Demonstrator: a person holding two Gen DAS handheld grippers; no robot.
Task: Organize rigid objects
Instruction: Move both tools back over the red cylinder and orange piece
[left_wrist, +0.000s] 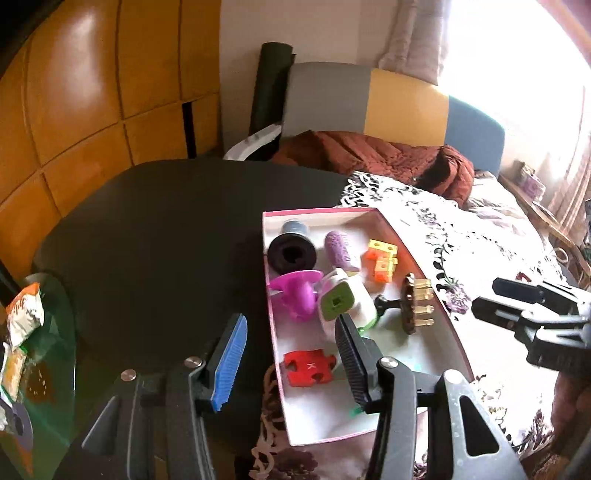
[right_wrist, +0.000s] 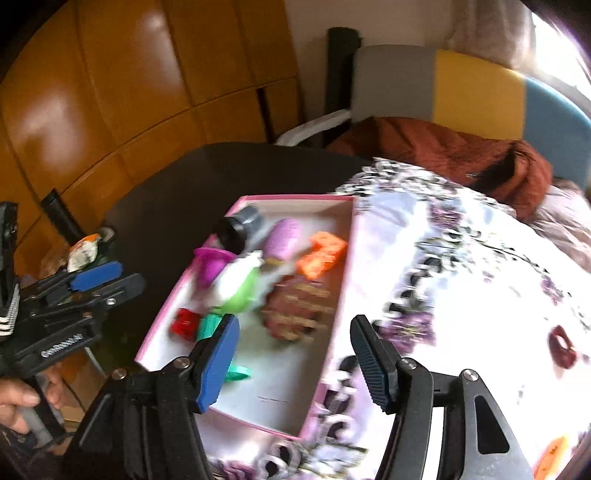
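A pink-rimmed white box (left_wrist: 314, 213) lies on a patterned cloth and holds several rigid toys: a black spool (left_wrist: 291, 253), a purple cylinder (left_wrist: 340, 249), an orange block (left_wrist: 382, 260), a magenta piece (left_wrist: 299, 297), a white-and-green piece (left_wrist: 343, 302), a brown peg brush (left_wrist: 415, 306) and a red puzzle piece (left_wrist: 308, 367). My left gripper (left_wrist: 291, 319) hovers open over the box's left wall, touching nothing. My right gripper (right_wrist: 293, 319) hangs open and empty above the near end of the box (right_wrist: 291, 199). The right wrist view is blurred.
The dark round table (left_wrist: 166, 240) lies left of the box. A dark red ring (right_wrist: 561, 347) and an orange object (right_wrist: 550, 454) lie on the cloth (right_wrist: 461, 295) to the right. Snack packets (left_wrist: 22, 314) sit on a glass shelf at the left. A bed with a rust blanket (left_wrist: 369, 151) is behind.
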